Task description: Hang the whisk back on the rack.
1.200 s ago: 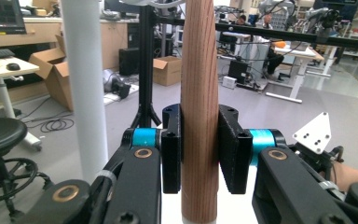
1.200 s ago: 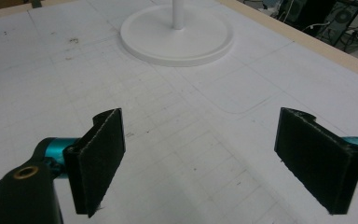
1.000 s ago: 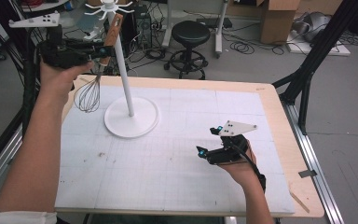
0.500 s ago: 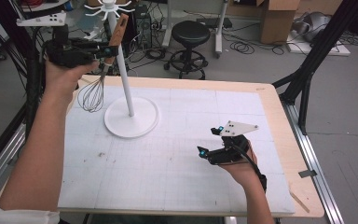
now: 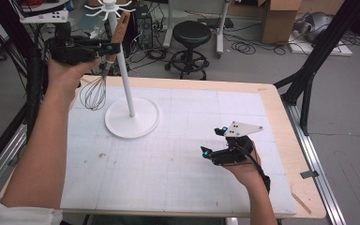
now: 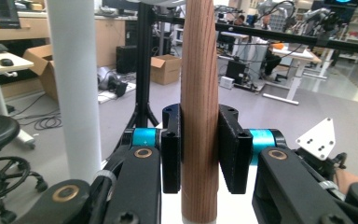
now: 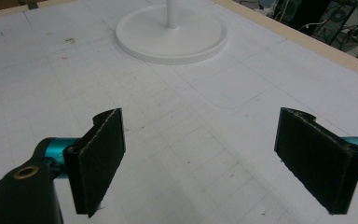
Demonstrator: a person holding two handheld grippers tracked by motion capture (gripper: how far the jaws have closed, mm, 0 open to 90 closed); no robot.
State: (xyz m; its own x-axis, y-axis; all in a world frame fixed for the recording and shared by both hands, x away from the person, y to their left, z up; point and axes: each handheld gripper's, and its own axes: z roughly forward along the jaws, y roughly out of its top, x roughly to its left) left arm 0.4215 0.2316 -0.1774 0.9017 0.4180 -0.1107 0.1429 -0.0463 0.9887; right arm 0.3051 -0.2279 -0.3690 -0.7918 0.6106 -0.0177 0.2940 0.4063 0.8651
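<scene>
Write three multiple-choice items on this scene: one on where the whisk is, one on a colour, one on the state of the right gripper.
1. Where is the whisk?
A. Lying flat on the table
B. Held up in the air by the left gripper, beside the stand's pole
C. On the stool

2. What colour is the stand's round base?
A. White
B. Red
C. Black

3. How is the right gripper?
A. Shut on the whisk
B. Shut on the pole
C. Open, holding nothing

Answers:
1. B, since in the high view the wire head hangs off the table while the jaws clamp the wooden handle.
2. A, since the base shows white in the high view and the right gripper view.
3. C, since its jaws stand wide apart with bare table between them.
</scene>
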